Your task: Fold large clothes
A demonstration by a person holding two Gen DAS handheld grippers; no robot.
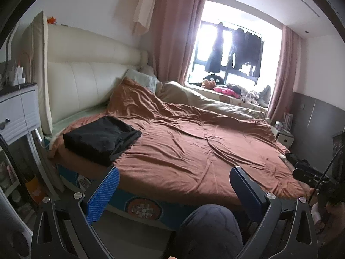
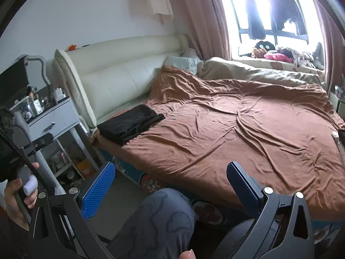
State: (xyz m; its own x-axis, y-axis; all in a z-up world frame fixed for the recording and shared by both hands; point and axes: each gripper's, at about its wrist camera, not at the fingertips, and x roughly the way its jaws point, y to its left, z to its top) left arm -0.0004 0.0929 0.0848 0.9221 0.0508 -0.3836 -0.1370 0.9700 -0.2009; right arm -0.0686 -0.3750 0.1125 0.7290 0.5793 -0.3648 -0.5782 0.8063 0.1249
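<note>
Most of both views is filled by a bed spread with a rumpled brown duvet (image 1: 194,146). Behind it, a cream padded headboard (image 1: 86,79) is seen against the wall, and dark clothes (image 1: 237,49) are hung at the bright window. A folded black garment (image 1: 101,139) is laid on the duvet's near left corner, close to the headboard. Both the left gripper (image 1: 174,185) and the right gripper (image 2: 170,183) are held wide apart and empty, short of the bed, above a knee in grey trousers (image 2: 155,222).
</note>
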